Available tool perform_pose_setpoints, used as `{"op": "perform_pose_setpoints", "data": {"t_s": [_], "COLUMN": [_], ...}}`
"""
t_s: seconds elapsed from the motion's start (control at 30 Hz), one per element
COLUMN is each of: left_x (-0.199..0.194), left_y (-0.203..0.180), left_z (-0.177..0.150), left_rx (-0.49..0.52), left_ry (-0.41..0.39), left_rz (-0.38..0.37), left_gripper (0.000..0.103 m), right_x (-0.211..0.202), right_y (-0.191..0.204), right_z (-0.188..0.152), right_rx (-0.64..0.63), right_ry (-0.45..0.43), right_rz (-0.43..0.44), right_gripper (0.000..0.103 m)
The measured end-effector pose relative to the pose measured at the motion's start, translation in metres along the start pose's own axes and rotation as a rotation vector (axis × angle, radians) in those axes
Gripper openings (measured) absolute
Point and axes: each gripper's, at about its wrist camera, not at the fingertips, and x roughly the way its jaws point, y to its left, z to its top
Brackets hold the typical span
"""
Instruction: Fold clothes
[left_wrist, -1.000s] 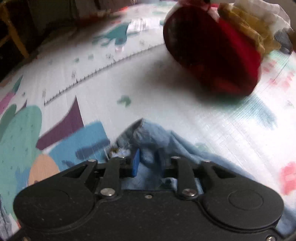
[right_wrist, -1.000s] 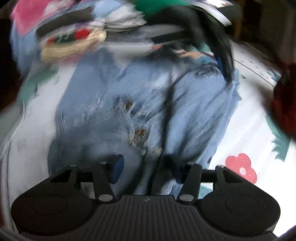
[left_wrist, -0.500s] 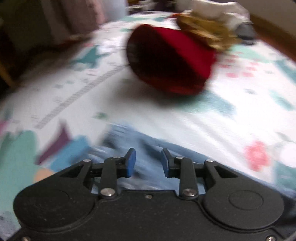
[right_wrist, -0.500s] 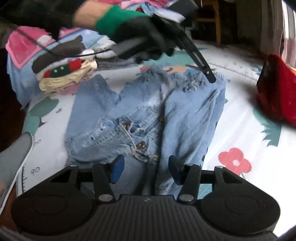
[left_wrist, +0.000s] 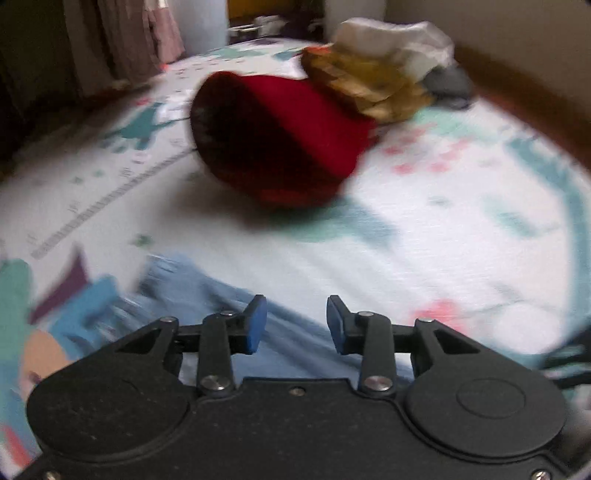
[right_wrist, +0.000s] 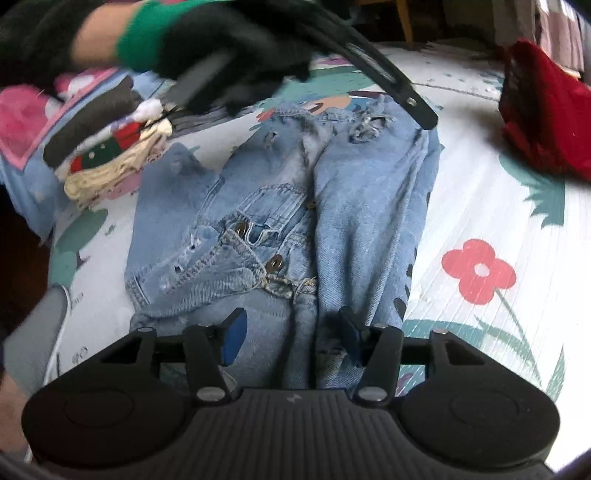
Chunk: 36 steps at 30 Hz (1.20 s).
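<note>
Jeans (right_wrist: 295, 206) lie spread flat on the play mat (right_wrist: 480, 192), waistband nearest the right tool (right_wrist: 290, 334), whose jaws stand apart just above the denim. The left tool (left_wrist: 291, 321), jaws just opened and empty, hovers over the jeans' far edge. Smooth the legs together before folding, and grip both layers squarely.

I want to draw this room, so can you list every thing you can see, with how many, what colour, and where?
jeans: one pair, light blue, ripped, flat on the mat in the middle
play mat: one, white with a red flower and green shapes, under everything
red garment: one, red, lying on the mat beside the jeans
folded clothes stack: one pile, black, red, green and cream, on the mat next to the jeans
yellow and white pile: one, behind the red garment
left gripper: black with blue pads, jaws just been opening, nothing between them
right gripper: same colours, open over the jeans
gloved hand: black glove, green cuff
</note>
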Motion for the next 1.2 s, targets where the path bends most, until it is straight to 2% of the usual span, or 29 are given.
{"op": "perform_pose_setpoints", "data": {"t_s": [0.07,0.1,0.13,0.17,0.23,0.3,0.37,0.5,0.57,0.63,0.73,0.83,0.93,1.07,1.13,1.2], "left_x": [0.012,0.028,0.039,0.044,0.041,0.025,0.021,0.045,0.04,0.007,-0.041,-0.094,-0.138,-0.149,-0.146,-0.144], "left_y": [-0.021,-0.031,-0.038,-0.038,-0.031,-0.037,-0.048,-0.07,-0.066,-0.048,-0.001,0.047,0.08,0.088,0.087,0.085], "left_z": [-0.017,-0.028,-0.04,-0.045,-0.04,-0.038,-0.042,-0.06,-0.046,-0.038,-0.051,-0.093,-0.154,-0.228,-0.247,-0.25], "left_rx": [0.061,0.118,0.158,0.162,0.108,0.11,0.112,0.129,0.124,0.05,-0.122,-0.312,-0.497,-0.7,-0.754,-0.782], "left_ry": [0.061,0.121,0.116,0.094,0.104,0.051,0.046,0.1,0.15,0.09,0.048,0.011,-0.005,0.026,0.019,-0.011], "left_rz": [0.01,0.057,0.094,0.099,0.088,0.074,0.043,0.037,0.015,0.028,0.135,0.266,0.379,0.416,0.415,0.406], "left_gripper": [0.036,0.036,0.04,0.041,0.039,0.039,0.039,0.038,0.039,0.041,0.044,0.044,0.044,0.044,0.044,0.044], "right_x": [-0.002,-0.002,-0.001,-0.001,-0.001,-0.004,-0.004,-0.003,-0.007,-0.024,-0.05,-0.071,-0.088,-0.08,-0.061,-0.033], "right_y": [0.0,0.002,0.004,0.006,0.008,0.006,0.006,0.012,0.011,0.007,0.006,0.021,0.05,0.111,0.142,0.175], "right_z": [-0.002,-0.003,-0.004,-0.004,-0.003,-0.004,-0.005,-0.005,-0.001,0.004,0.011,0.024,0.038,0.039,0.037,0.034], "right_rx": [0.002,-0.009,-0.018,-0.026,-0.029,-0.014,-0.011,-0.051,-0.07,-0.066,-0.129,-0.298,-0.521,-0.746,-0.781,-0.773], "right_ry": [0.0,-0.001,0.0,0.001,0.012,0.011,0.006,0.02,0.052,0.062,0.087,0.159,0.241,0.317,0.299,0.246], "right_rz": [-0.001,-0.006,-0.01,-0.013,-0.016,-0.005,-0.001,-0.002,0.022,0.05,0.036,0.047,0.103,0.162,0.144,0.071], "right_gripper": [0.056,0.056,0.059,0.06,0.06,0.06,0.06,0.066,0.065,0.064,0.062,0.062,0.062,0.061,0.06,0.06]}}
